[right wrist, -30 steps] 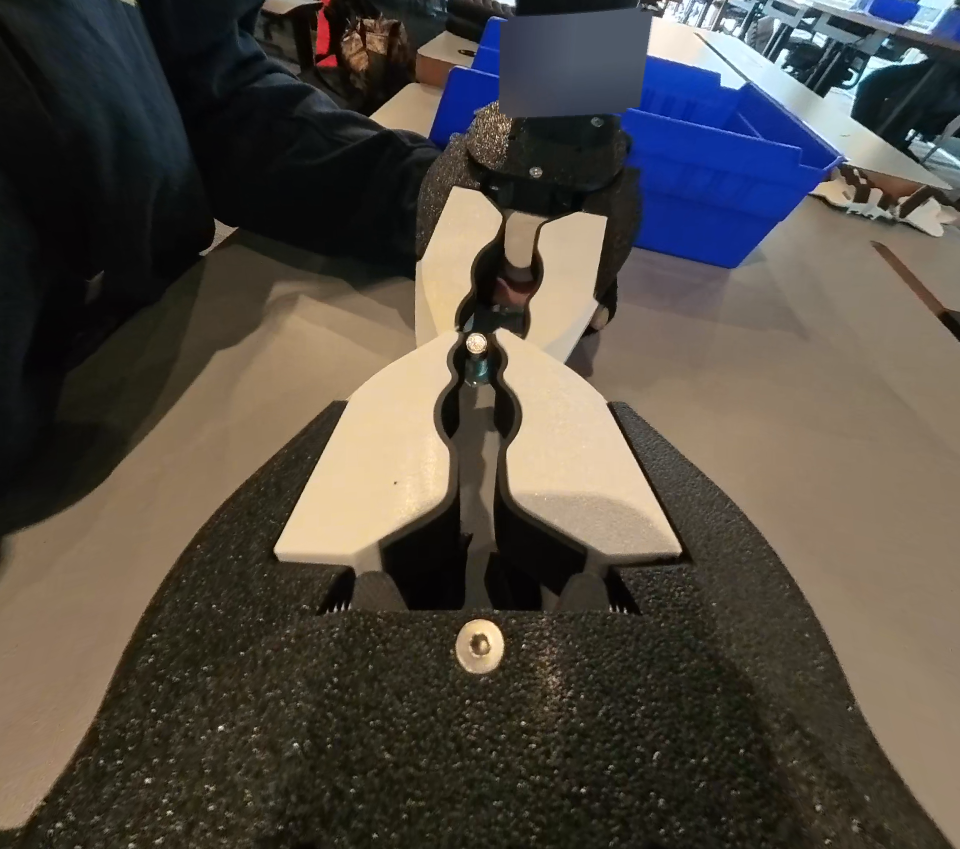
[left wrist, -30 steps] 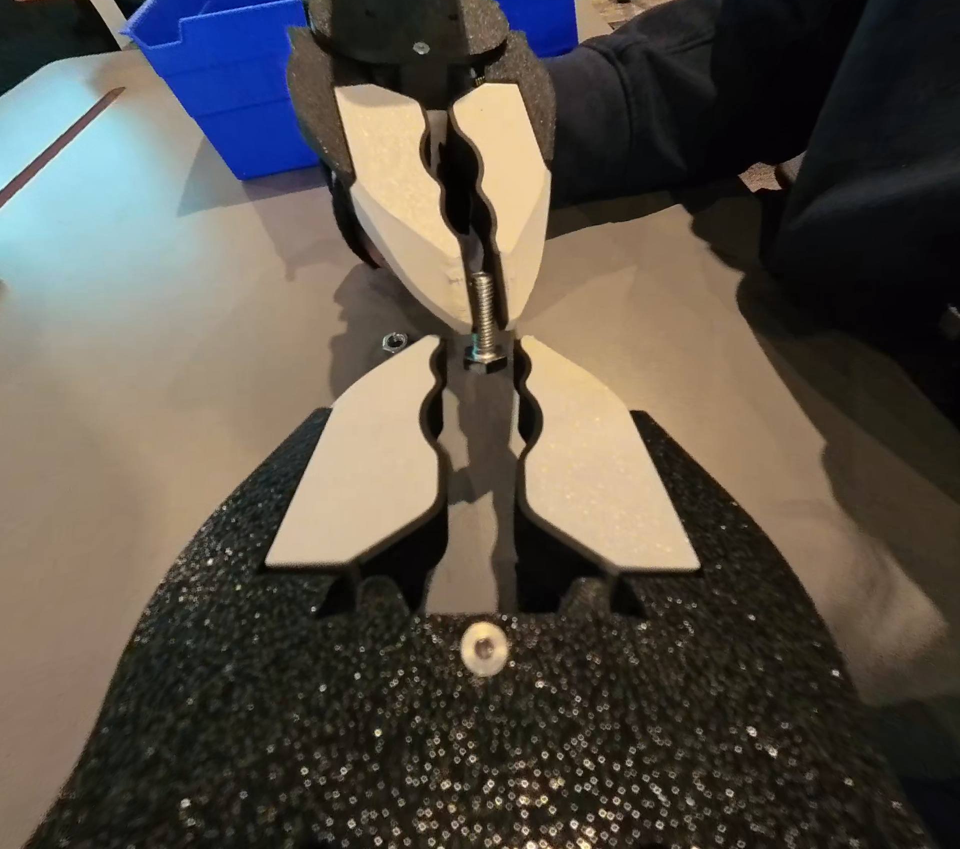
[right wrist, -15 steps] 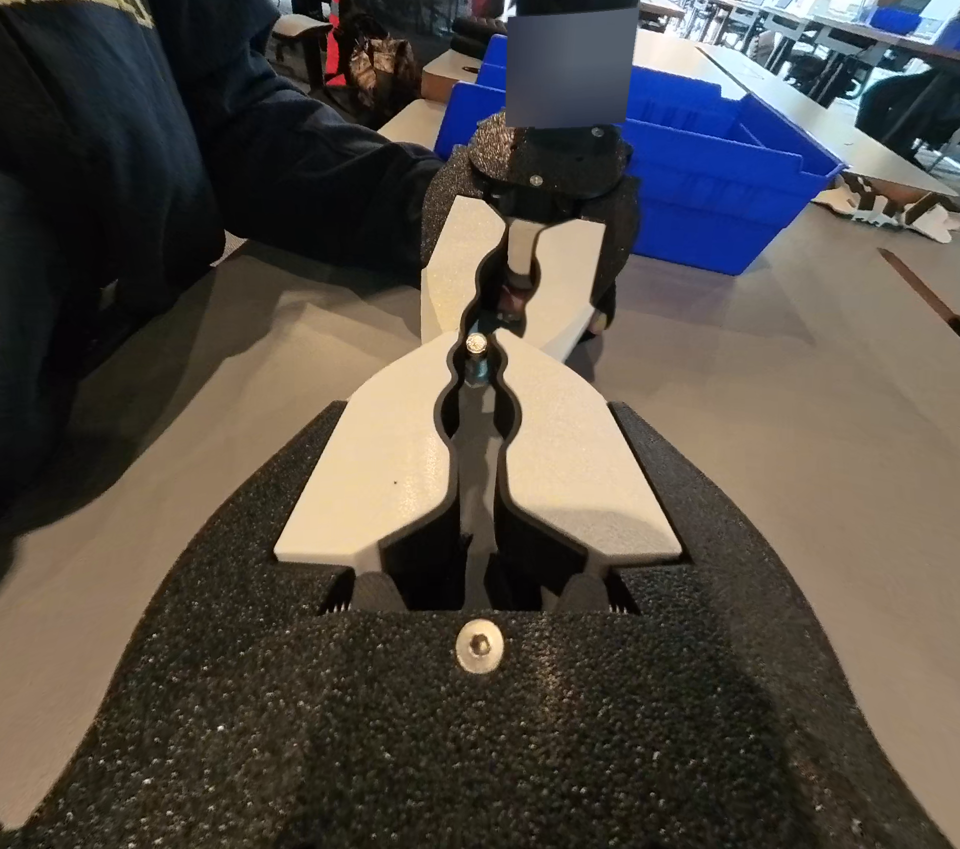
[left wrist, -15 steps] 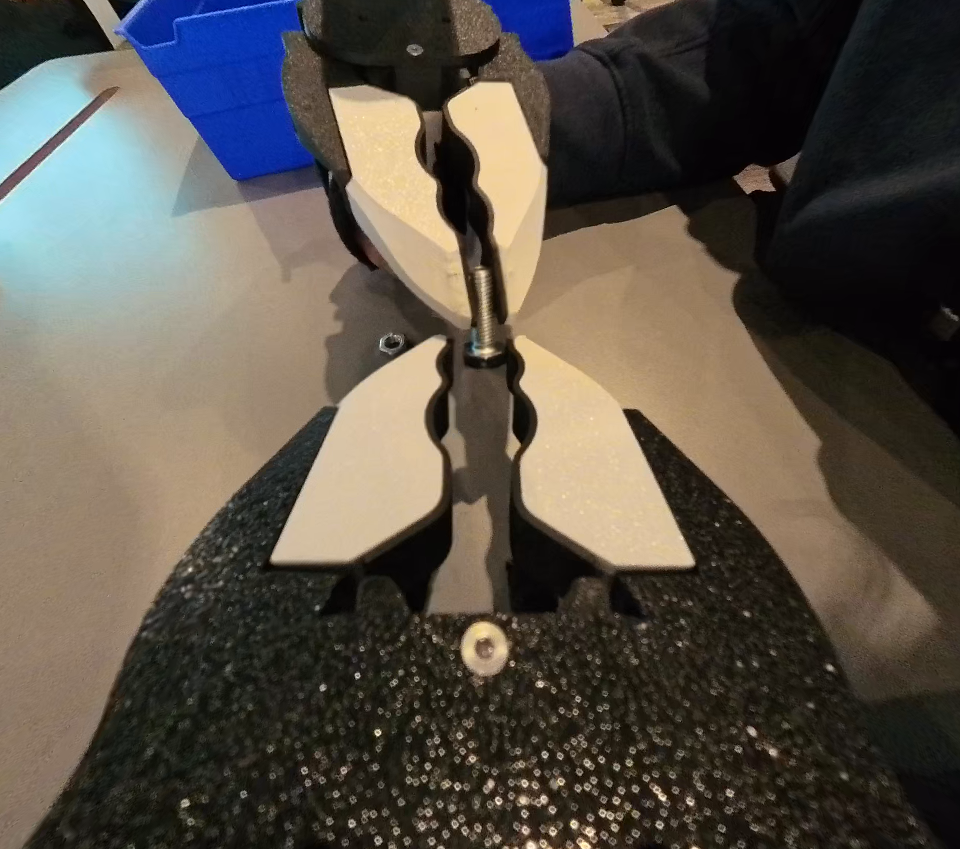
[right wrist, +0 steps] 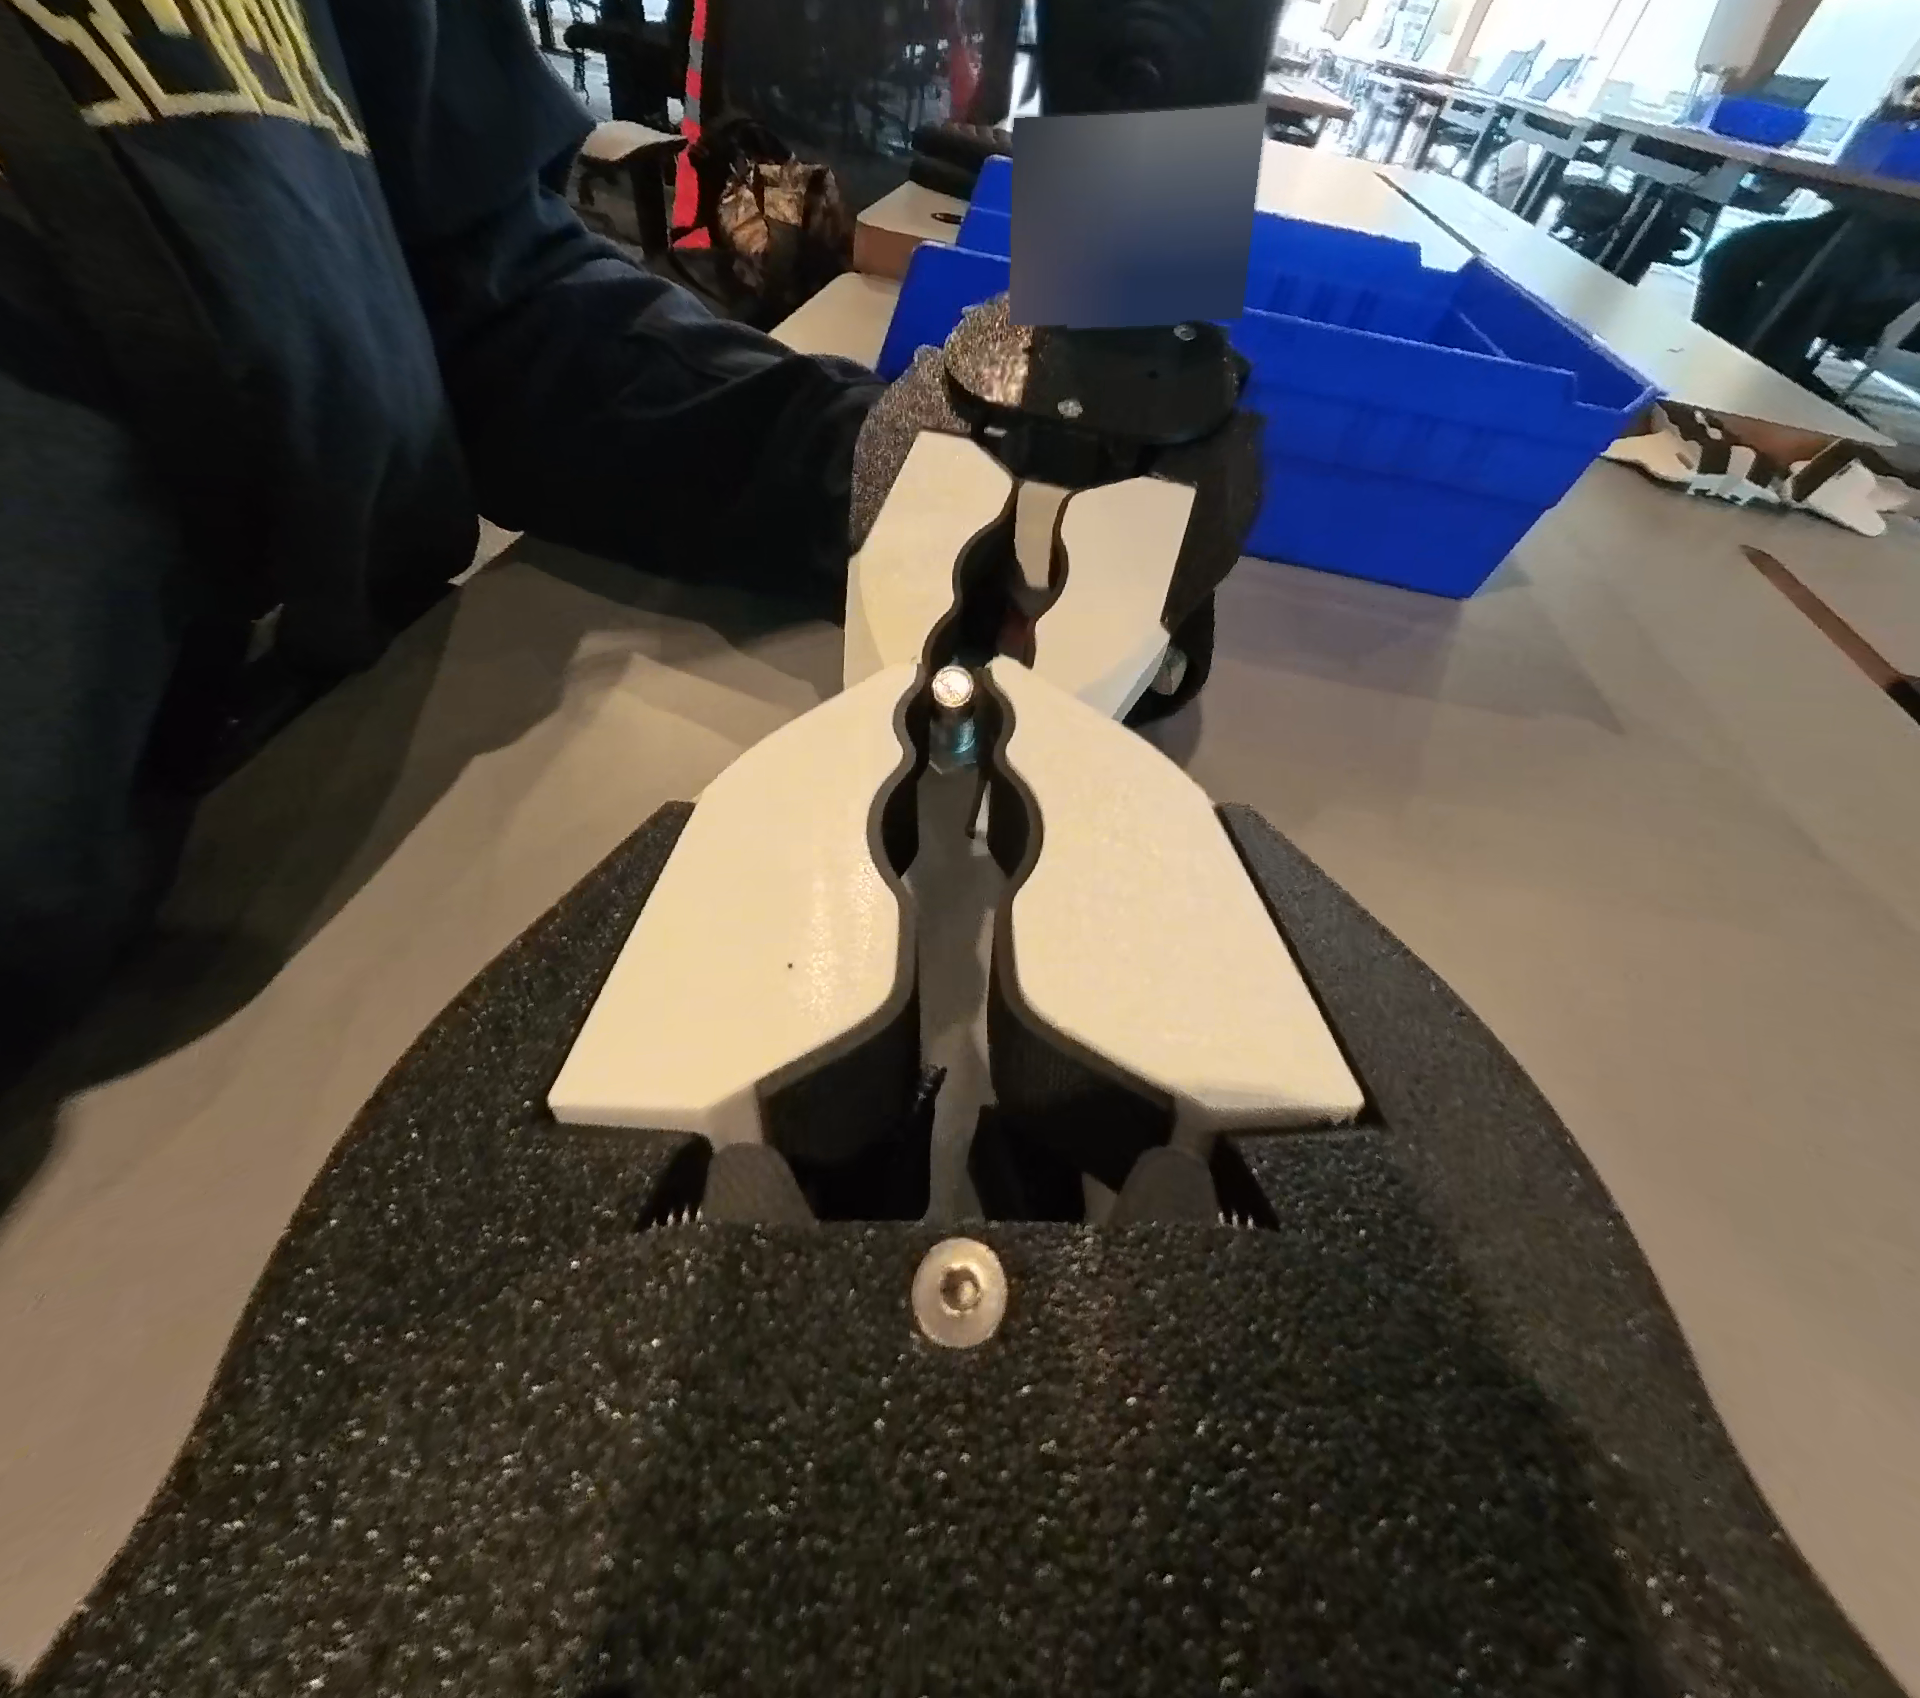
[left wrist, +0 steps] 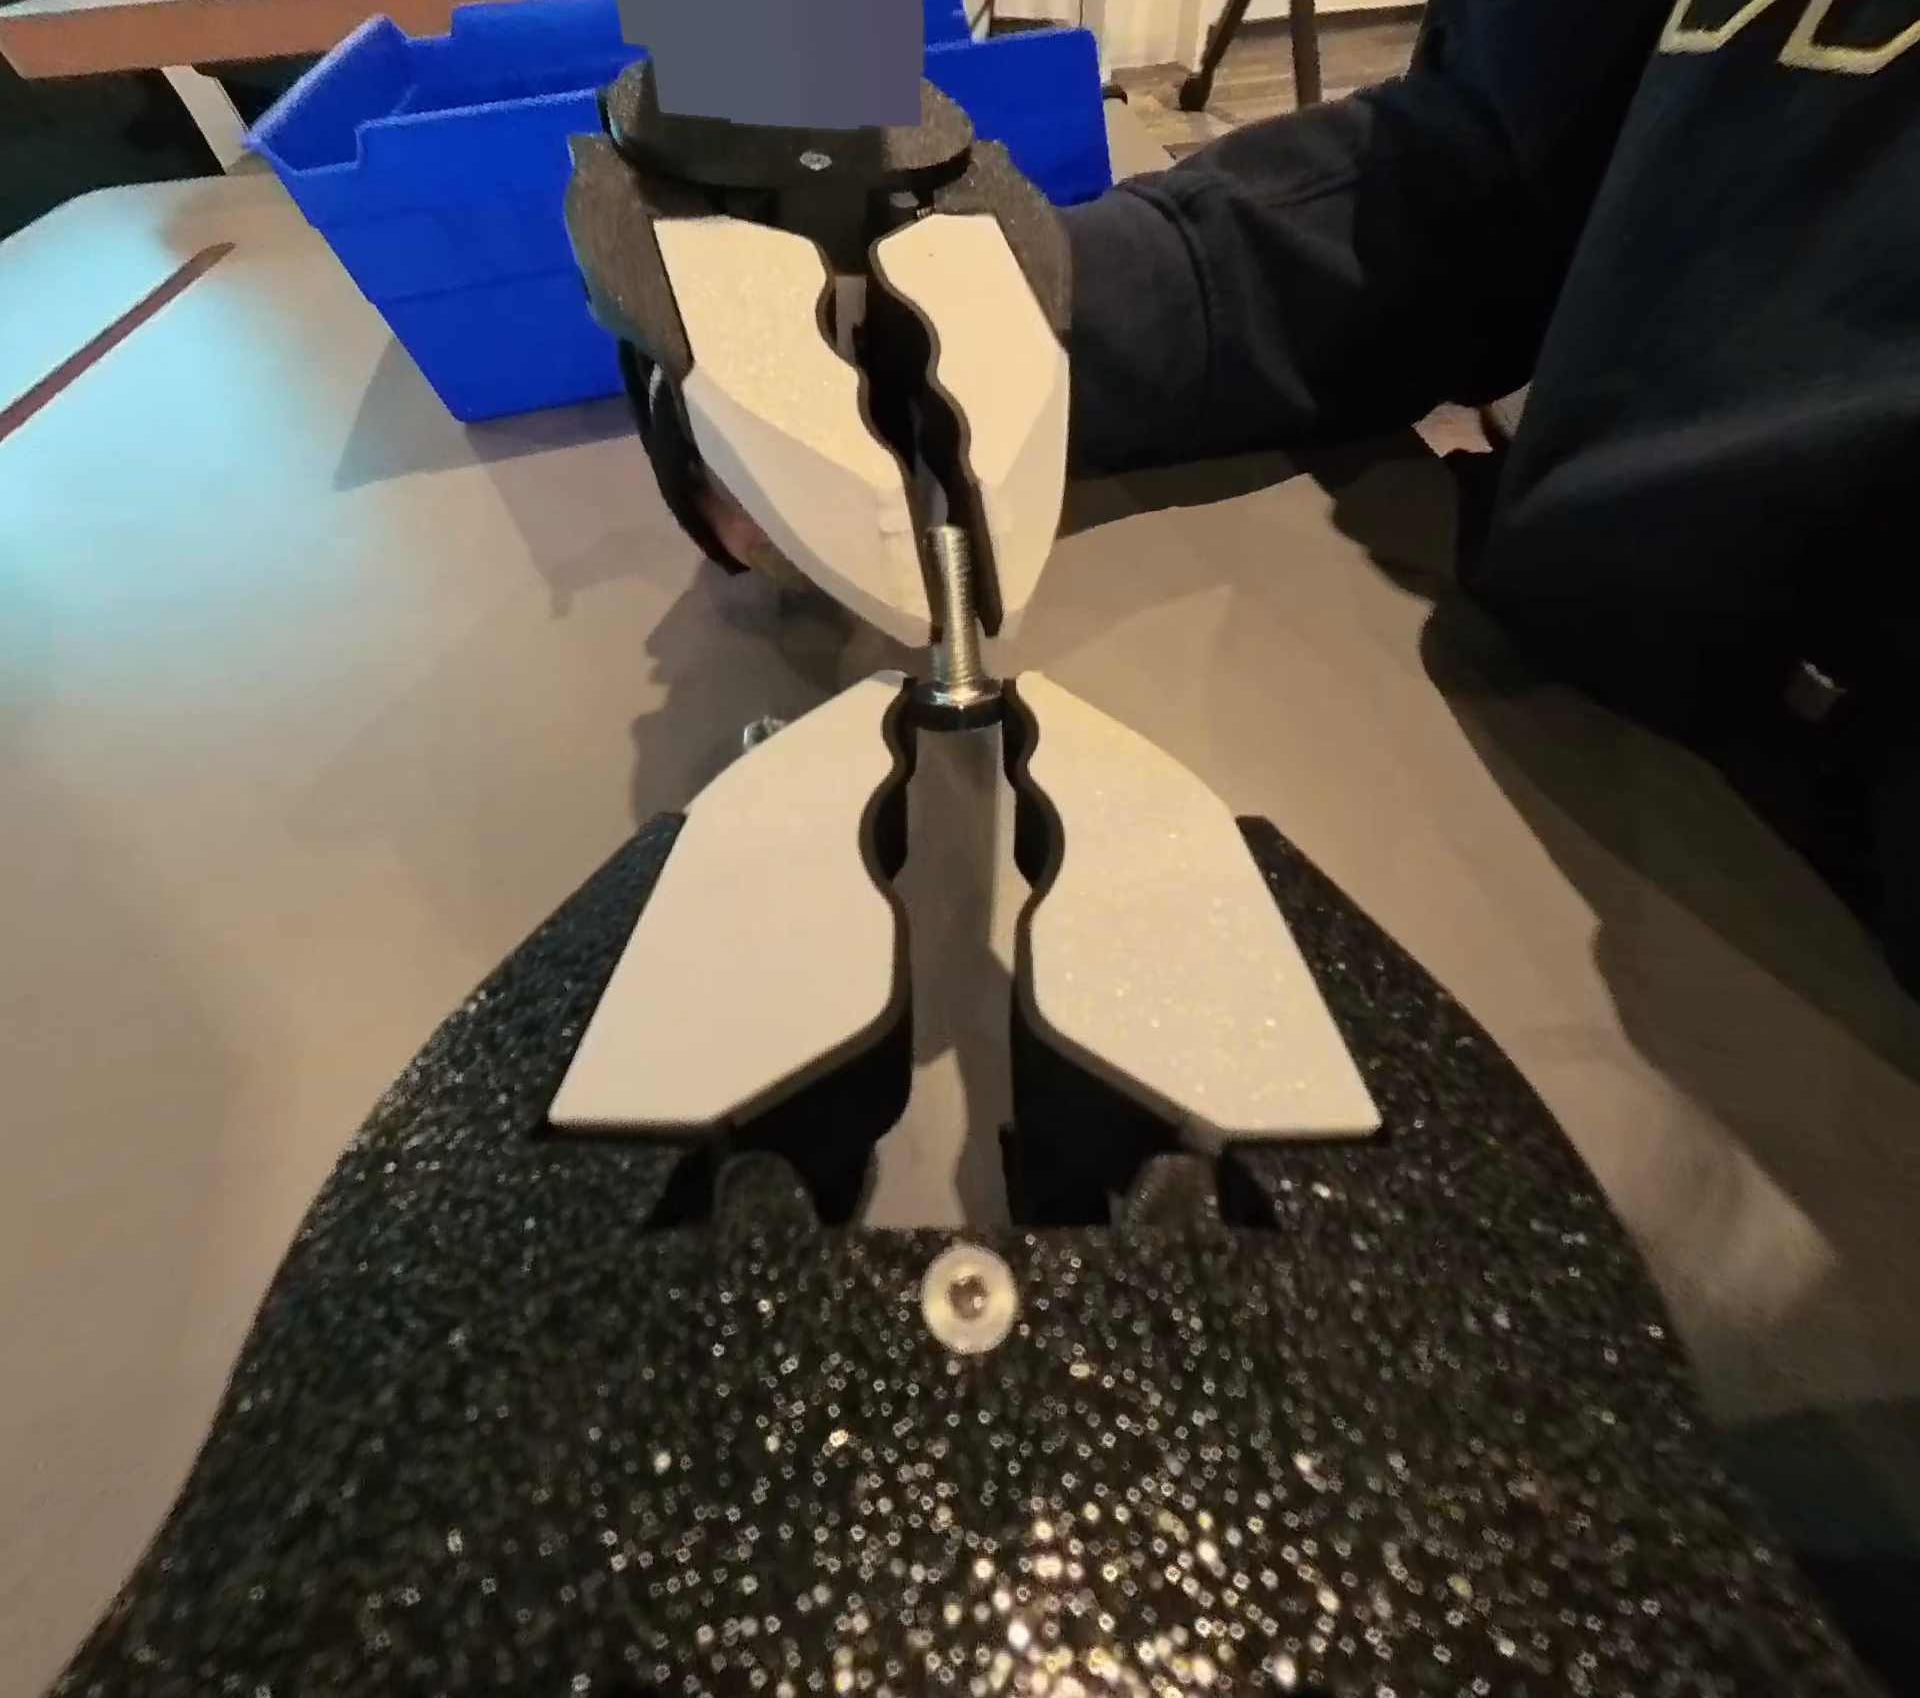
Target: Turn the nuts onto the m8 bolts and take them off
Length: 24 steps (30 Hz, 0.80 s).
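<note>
The left gripper (left wrist: 958, 706) has its two fingertips closed on the hexagonal end (left wrist: 954, 706) of a bolt (left wrist: 952, 599); from these views I cannot tell whether that hexagon is the bolt's own head or a nut run down the thread. The right gripper (right wrist: 952, 692), facing it, is clamped on the threaded shank, whose bare end (right wrist: 950, 690) shows between its fingertips. The bolt thus bridges the two grippers, held clear above the grey table (left wrist: 312, 817). A loose nut (left wrist: 762, 727) lies on the table just left of the left fingertips, partly hidden by them. A blue bin (left wrist: 457, 235) stands behind. The step in hand looks like a turning stroke: one gripper steadies, the other twists. The next move probably calls for rotating about the bolt's axis without tilting it, then loosening and re-gripping
</note>
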Motion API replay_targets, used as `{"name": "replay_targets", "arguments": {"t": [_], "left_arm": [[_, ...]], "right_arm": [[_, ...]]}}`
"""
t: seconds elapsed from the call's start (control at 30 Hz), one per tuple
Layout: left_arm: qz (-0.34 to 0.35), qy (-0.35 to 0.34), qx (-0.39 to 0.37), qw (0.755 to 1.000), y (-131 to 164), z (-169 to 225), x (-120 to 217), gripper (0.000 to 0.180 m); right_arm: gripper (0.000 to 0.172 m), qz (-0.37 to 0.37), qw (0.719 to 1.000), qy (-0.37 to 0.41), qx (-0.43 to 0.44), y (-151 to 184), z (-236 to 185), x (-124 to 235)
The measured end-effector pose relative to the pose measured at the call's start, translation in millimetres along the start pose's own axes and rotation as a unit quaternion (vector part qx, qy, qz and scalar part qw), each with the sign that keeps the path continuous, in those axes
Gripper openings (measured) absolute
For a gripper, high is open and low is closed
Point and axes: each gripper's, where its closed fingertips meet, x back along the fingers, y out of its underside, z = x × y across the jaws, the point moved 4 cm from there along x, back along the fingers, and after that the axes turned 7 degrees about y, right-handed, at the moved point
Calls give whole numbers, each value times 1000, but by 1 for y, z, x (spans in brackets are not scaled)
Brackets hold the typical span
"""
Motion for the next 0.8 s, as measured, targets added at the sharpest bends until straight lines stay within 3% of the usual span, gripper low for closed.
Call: {"name": "replay_targets", "arguments": {"t": [0.5, 0.6, 0.7, 0.8], "left_arm": [[36, 5, 12, 999, -7, -1, 2, 14], [30, -49, 24, 998, -4, -12, 6, 14], [-7, -121, 37, 992, 5, -27, 14, 14], [-18, -141, 38, 989, 8, -31, 16, 14]], "right_arm": [[8, 9, 1000, 8, -2, -3, 2, 1], [32, -5, 998, 64, -3, -3, 14, 9], [36, -120, 987, 102, -20, 19, 25, 24], [33, -250, 961, 113, -32, 52, 27, 36]]}}
